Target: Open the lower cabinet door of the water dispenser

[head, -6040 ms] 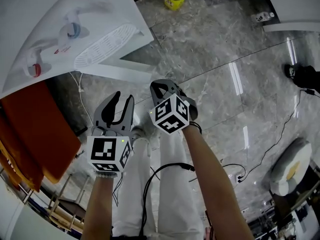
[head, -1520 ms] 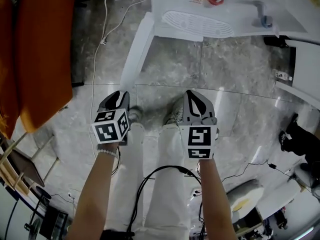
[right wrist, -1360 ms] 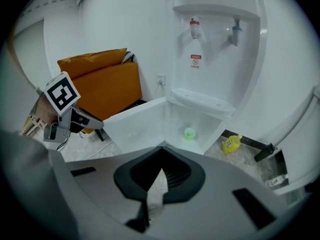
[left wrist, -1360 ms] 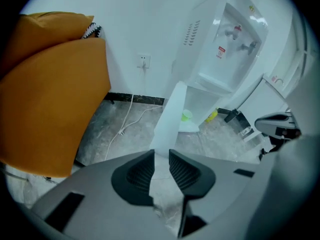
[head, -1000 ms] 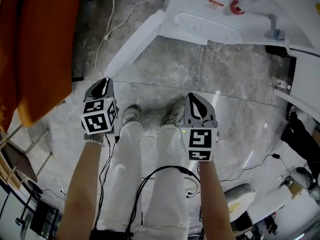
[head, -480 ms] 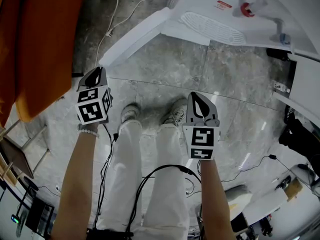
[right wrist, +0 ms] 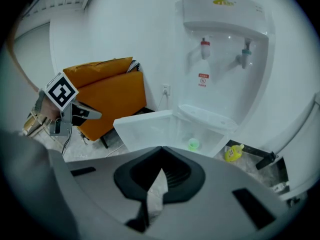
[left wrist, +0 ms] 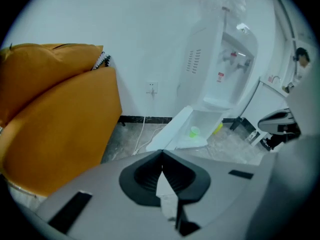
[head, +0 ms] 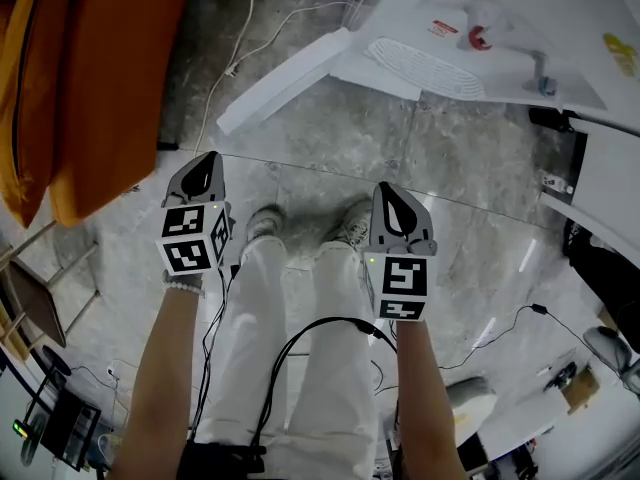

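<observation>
There are two grippers, and both are shut with nothing in them. The left gripper [head: 206,166] has its jaws pressed tip to tip in its own view [left wrist: 162,156], and the right gripper [head: 388,196] likewise [right wrist: 161,151]. One water dispenser [head: 500,28] stands against the wall, with two taps, one red tap [right wrist: 204,48] and one blue-green tap [right wrist: 245,54], above a single slotted drip tray [head: 425,68]. Its lower cabinet door [head: 285,80] is swung open to the dispenser's left, showing one small green cup [right wrist: 193,144] inside. One yellow bottle [right wrist: 232,153] lies on the marble floor [head: 450,168] just right of the cabinet. The door's free edge is near the orange sofa [head: 100,78] but apart from it. A strip of floor and a white cable [head: 235,63] lie between them. In the right gripper view the left gripper [right wrist: 65,106] hangs well clear to the left of the door, touching nothing. Open floor lies between the person's two shoes and the dispenser front. A second and a half ago the door pointed more nearly toward the feet, and it now slants further out to the left. A second ago the left gripper's jaws were slightly apart.
</observation>
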`<state>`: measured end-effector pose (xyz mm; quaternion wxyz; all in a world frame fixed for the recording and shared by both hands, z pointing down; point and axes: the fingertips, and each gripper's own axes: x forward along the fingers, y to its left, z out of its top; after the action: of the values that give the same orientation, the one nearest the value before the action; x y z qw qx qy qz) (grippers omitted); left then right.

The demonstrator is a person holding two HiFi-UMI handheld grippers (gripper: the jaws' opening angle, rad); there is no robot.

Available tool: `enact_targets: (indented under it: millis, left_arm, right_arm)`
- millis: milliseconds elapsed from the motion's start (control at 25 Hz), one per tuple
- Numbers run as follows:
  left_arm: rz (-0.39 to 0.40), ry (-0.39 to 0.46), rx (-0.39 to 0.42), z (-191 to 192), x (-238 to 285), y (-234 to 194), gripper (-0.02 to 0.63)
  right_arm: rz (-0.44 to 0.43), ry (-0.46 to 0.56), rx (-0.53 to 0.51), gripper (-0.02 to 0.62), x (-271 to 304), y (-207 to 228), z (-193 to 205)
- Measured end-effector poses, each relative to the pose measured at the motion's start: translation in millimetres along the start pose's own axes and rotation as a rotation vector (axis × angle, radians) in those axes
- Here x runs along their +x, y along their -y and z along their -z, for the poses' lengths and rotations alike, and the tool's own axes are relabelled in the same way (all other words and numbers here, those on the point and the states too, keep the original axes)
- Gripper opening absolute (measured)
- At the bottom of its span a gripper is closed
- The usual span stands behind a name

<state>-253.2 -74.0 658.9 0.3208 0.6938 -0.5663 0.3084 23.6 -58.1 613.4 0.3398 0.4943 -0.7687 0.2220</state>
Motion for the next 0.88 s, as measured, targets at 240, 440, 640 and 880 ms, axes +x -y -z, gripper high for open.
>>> enact_targets:
  millis: [240,440,640,880]
  left_arm:
    - [0.083,0.065,0.033,-34.6,-55.9,26.1,0.012]
    - [0.162,0.144,0.084,-83.0,-99.8,49.1,0.013]
    - [0.207,0.221,0.177,-126.7,-148.7,63.2,0.012]
    - [0.217,0.303,0.227,-173.3,-214.2,69.0,0.014]
  right_arm:
    - [-0.027,0.054,-0.021,0.005,-30.6,-14.9,-46.0]
    - [-0.028,0.110,-0.042,0.005,-61.7,-21.4,-87.8]
    - [-0.027,0.156,0.001,0.005,-98.1,-28.0,-123.1]
    - [-0.040,0.231,-0.029,0.005,-144.1,-39.4,-172.9]
